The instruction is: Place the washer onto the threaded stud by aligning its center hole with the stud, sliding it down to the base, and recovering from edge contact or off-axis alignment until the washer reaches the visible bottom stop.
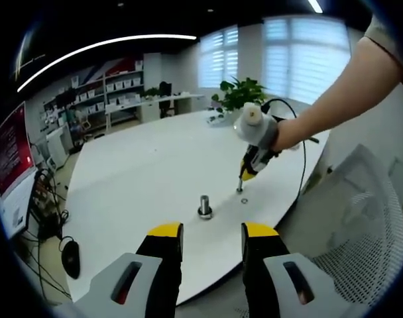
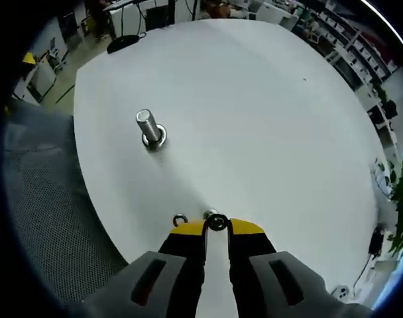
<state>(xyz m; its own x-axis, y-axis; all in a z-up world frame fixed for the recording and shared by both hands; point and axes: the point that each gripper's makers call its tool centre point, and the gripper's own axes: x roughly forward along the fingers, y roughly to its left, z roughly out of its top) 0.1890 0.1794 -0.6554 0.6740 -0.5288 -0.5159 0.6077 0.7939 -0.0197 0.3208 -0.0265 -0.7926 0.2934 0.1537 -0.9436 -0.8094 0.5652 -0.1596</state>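
A short metal threaded stud (image 1: 205, 204) stands upright on the white table (image 1: 142, 179), with a ring-shaped base around its foot. It appears again in the right gripper view as the stud (image 2: 147, 126), ahead and to the left. My right gripper (image 2: 217, 228) is tipped down at the table near its front edge, jaws nearly together on a small washer (image 2: 217, 222). A second loose washer (image 2: 180, 219) lies just left of it. In the left gripper view the right gripper (image 1: 241, 184), held by a hand, touches down right of the stud. My left gripper (image 1: 212, 233) hovers open, short of the stud.
The table's curved front edge (image 1: 188, 291) runs below the stud. A grey mesh chair (image 1: 360, 238) stands at the right. A potted plant (image 1: 240, 93) sits at the table's far side. A monitor (image 1: 12, 165) and cables are at the left.
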